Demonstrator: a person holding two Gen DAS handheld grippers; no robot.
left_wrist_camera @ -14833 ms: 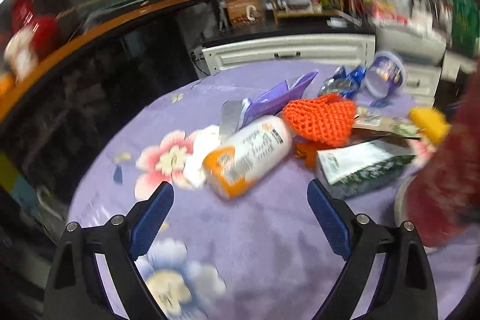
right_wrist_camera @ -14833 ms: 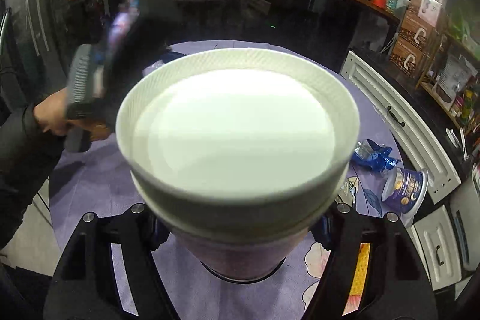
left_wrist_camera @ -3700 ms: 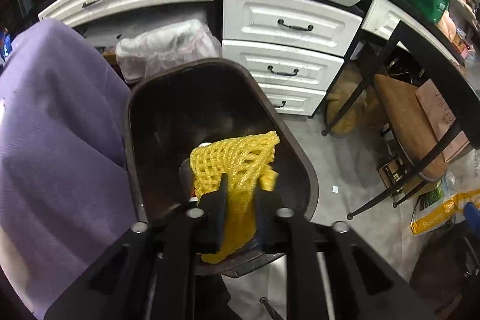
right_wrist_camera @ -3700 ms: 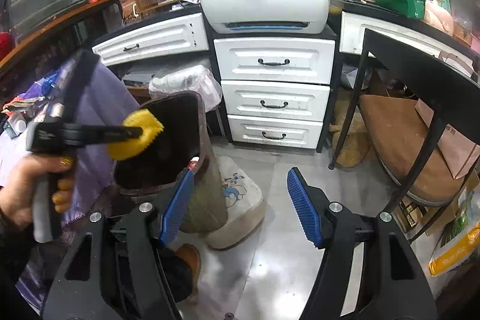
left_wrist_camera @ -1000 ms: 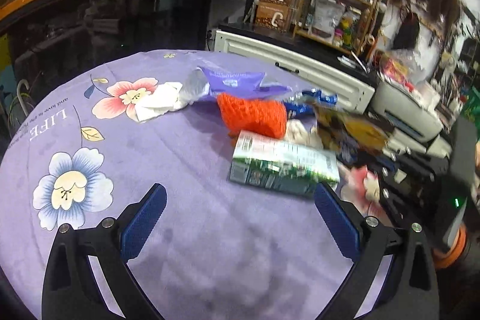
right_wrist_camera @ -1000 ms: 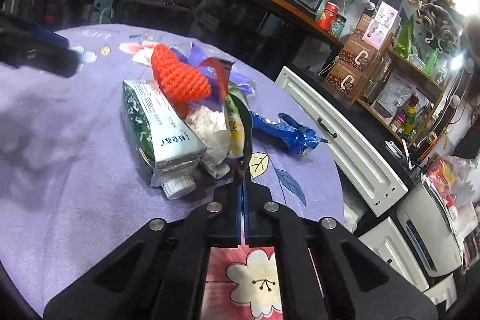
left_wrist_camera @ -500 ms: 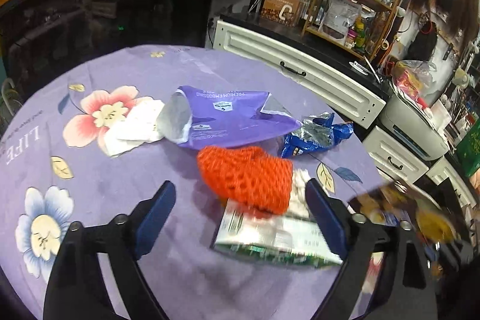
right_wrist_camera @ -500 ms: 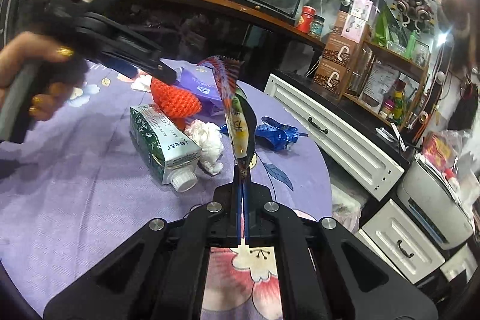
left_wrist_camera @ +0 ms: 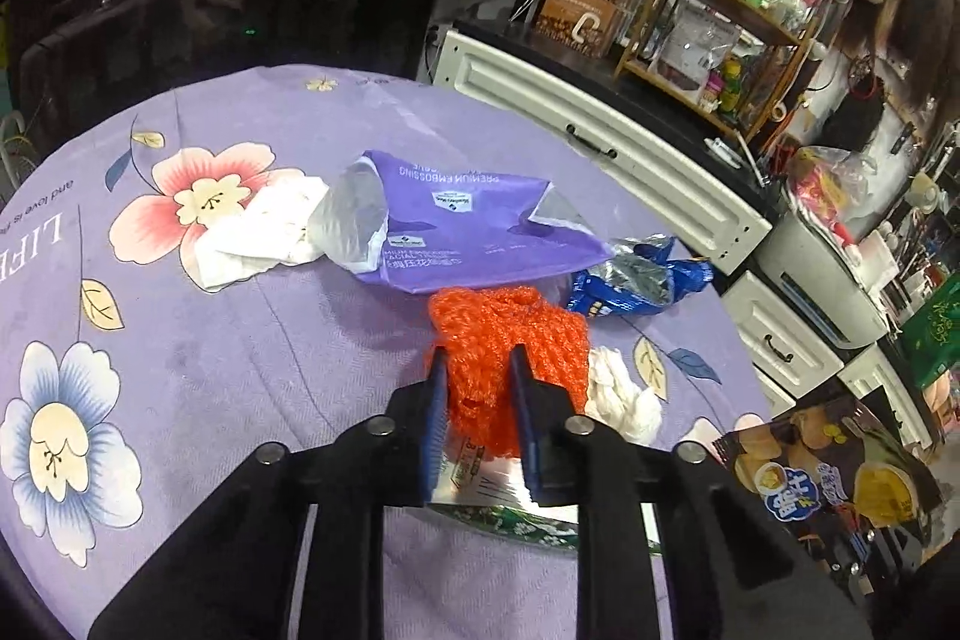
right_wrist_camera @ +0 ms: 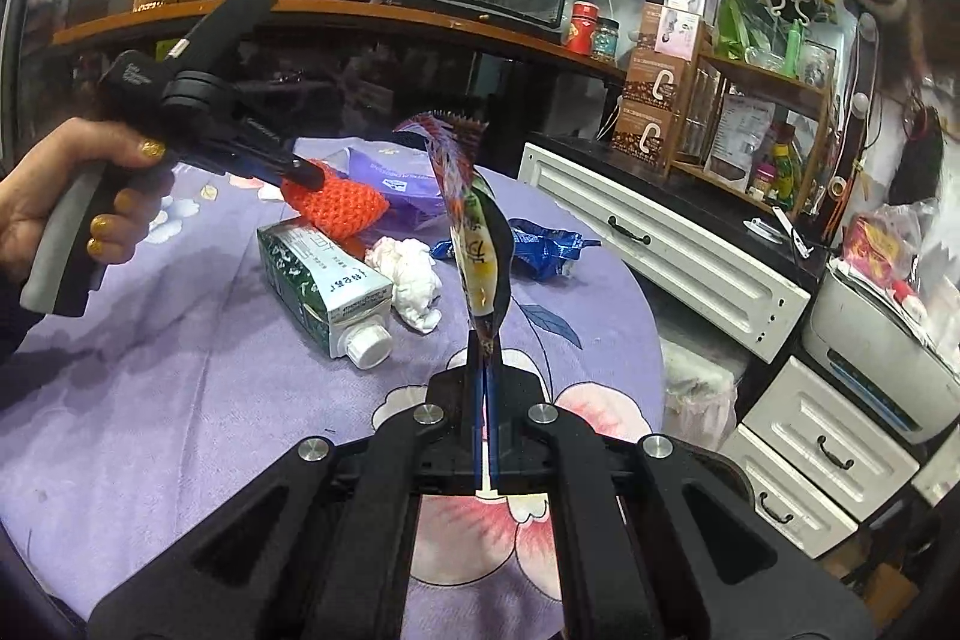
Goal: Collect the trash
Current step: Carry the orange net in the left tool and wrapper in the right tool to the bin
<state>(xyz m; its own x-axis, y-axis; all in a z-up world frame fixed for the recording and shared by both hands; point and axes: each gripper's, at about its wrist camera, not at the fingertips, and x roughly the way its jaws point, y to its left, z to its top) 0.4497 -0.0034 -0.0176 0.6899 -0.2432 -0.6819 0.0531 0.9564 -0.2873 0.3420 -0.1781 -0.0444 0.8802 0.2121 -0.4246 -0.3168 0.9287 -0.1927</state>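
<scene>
An orange foam net (left_wrist_camera: pixel 510 334) lies on top of a green-and-white carton (right_wrist_camera: pixel 318 280) on the purple flowered tablecloth (left_wrist_camera: pixel 210 370). My left gripper (left_wrist_camera: pixel 480 376) is closing on the near end of the net, and both blue pads press into it. The right wrist view shows the same gripper (right_wrist_camera: pixel 300 172), held by a hand (right_wrist_camera: pixel 54 196), at the net (right_wrist_camera: pixel 342 208). My right gripper (right_wrist_camera: pixel 485 358) is shut on the lower edge of a snack bag (right_wrist_camera: pixel 480 244), which stands up above the table. The left wrist view shows that bag (left_wrist_camera: pixel 828 478) at the lower right.
A purple wipes pack (left_wrist_camera: pixel 456 232), a white tissue (left_wrist_camera: pixel 264 232), a crumpled blue wrapper (left_wrist_camera: pixel 636 283) and a second tissue wad (left_wrist_camera: pixel 618 394) lie around the net. White drawer cabinets (right_wrist_camera: pixel 660 244) and cluttered shelves stand beyond the table's far edge.
The left gripper moved in over the orange net and its wide-open jaws came together on it. The right gripper kept hold of the snack bag and rolled a little.
</scene>
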